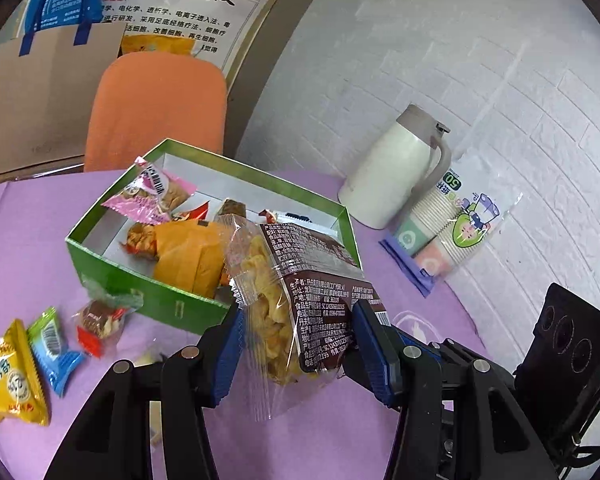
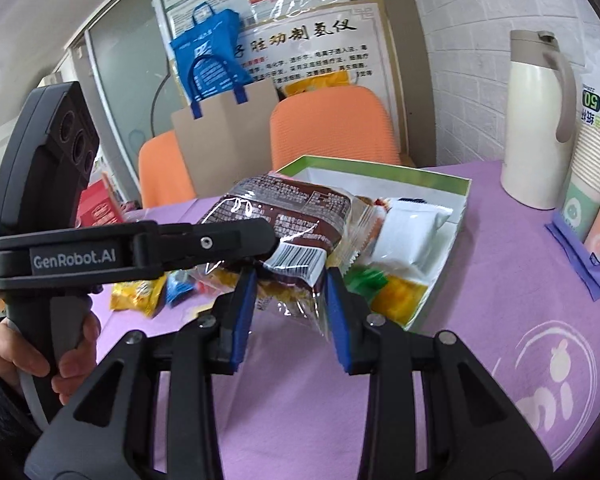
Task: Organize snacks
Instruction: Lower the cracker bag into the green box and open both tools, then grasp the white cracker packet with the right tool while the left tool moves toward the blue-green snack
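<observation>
A brown and clear bag of chips point(image 1: 300, 312) hangs above the purple table, in front of the green box point(image 1: 112, 264). My left gripper point(image 1: 296, 320) is shut on it, blue pads pressing both sides. In the right wrist view my right gripper point(image 2: 292, 284) is shut on the barcode end of the same chip bag point(image 2: 288, 216), and the left gripper point(image 2: 260, 236) reaches in from the left across the bag. The green box point(image 2: 380, 168) holds several wrapped snacks. A yellow packet point(image 1: 8, 376), a blue-green packet point(image 1: 52, 344) and a clear-wrapped sweet point(image 1: 100, 320) lie loose on the cloth.
A white thermos jug point(image 1: 396, 172) and a pack of paper cups point(image 1: 448, 232) stand at the right by the brick wall. Orange chairs point(image 1: 160, 112) and a brown paper bag point(image 1: 40, 92) sit behind the table. A hand point(image 2: 72, 352) grips the left gripper's handle.
</observation>
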A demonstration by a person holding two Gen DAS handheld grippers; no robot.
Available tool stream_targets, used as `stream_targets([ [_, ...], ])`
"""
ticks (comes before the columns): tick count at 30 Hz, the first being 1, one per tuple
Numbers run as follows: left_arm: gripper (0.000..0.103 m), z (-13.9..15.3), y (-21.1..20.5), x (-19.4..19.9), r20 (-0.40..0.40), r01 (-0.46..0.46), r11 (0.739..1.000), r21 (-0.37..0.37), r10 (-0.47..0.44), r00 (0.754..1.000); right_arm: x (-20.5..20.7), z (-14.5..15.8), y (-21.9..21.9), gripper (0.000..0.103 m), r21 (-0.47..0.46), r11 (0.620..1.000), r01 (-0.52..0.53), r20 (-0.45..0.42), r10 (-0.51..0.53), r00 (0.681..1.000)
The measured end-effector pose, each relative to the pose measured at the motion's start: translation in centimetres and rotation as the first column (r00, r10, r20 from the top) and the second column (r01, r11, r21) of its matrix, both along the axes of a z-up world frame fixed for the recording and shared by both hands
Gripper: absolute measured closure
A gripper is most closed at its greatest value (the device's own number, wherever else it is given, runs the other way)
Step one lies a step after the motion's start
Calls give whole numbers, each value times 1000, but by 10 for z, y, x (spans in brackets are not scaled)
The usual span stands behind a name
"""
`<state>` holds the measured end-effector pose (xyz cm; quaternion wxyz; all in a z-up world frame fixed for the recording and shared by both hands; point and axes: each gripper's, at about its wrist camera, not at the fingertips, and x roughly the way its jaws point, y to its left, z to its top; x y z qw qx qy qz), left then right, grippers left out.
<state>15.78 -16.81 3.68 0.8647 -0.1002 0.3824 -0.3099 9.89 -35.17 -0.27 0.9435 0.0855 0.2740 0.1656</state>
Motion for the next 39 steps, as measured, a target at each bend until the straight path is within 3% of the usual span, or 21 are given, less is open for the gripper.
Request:
stream_targets([
  [7, 49, -11, -29, 35, -34, 21, 1000, 3, -21, 999, 20, -4, -27, 67, 28, 998, 58, -4, -58, 998],
  [10, 49, -15, -40, 46, -29, 21, 1000, 22, -20, 999, 29, -12, -29, 65, -32, 995, 93, -11, -93, 996],
  [12, 42, -20, -46, 49, -36, 16, 997, 72, -14, 999, 28, -17, -29, 49, -83, 988, 127, -9, -128, 992],
  [14, 34, -27, -46, 49, -55, 6, 994, 112, 0, 998, 23, -19, -30, 42, -98, 985, 142, 6, -142, 990],
  [19, 28, -35, -37, 42, -67, -7, 994, 107, 15, 998, 19, -21, -29, 36, -104, 986, 133, -3, -134, 991],
  [28, 27, -14, -15, 13, -18, -39, 992, 119, 42, 999, 3, -6, -17, 36, -101, 990, 99, 45, -95, 994],
  [29, 27, -12, -11, 9, -12, -47, 991, 127, 49, 999, 1, -6, -15, 41, -105, 990, 94, 43, -89, 995],
  [30, 27, -10, -6, 2, -5, -55, 990, 132, 56, 998, 1, -6, -13, 53, -110, 991, 83, 36, -79, 996],
  [32, 27, -9, 3, -9, 1, -68, 989, 129, 68, 998, 5, -9, -9, 61, -121, 991, 63, 16, -62, 998],
  [37, 26, -11, 25, -33, 15, -104, 988, 116, 103, 995, 27, -21, -5, 61, -127, 988, 85, -32, -90, 995],
  [38, 26, -11, 30, -37, 14, -112, 988, 109, 111, 994, 30, -23, -6, 57, -138, 985, 107, -38, -113, 993],
  [39, 26, -12, 36, -41, 12, -120, 988, 101, 119, 993, 30, -24, -6, 45, -144, 982, 124, -44, -131, 990],
])
